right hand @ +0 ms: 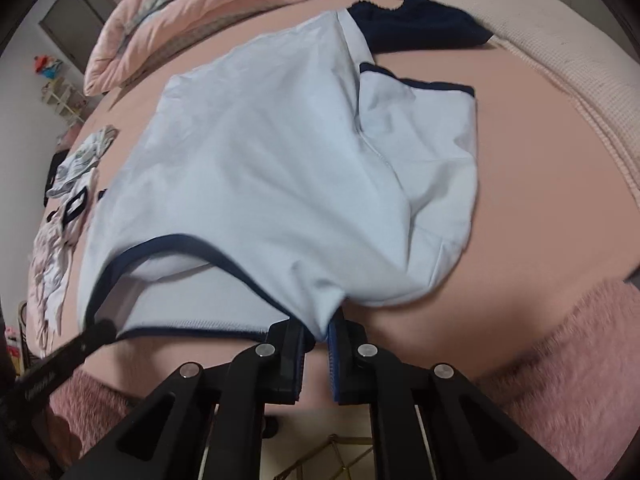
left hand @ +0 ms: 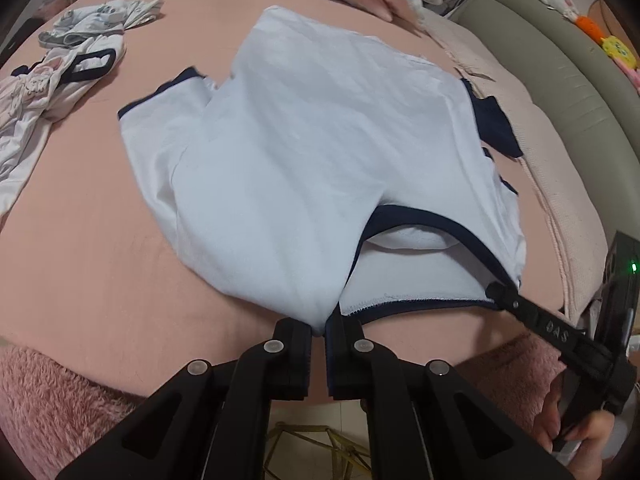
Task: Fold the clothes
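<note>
The shirt (left hand: 304, 152) pinched in front of the left gripper (left hand: 319, 332) is pale blue-white with navy trim at its neckline and sleeve cuffs. The bedsheet (left hand: 88, 248) under it is plain salmon pink, and the fuzzy blanket (left hand: 52, 400) nearest the gripper is deeper pink. Both grippers are black; the right gripper (right hand: 320, 332) carries blue pads. Far left of it lies a heap of white clothes (right hand: 60, 240) with navy edging and grey print. Ahead to its right sits a plain navy garment (right hand: 420, 28) against a cream textured blanket (right hand: 560, 60).
</note>
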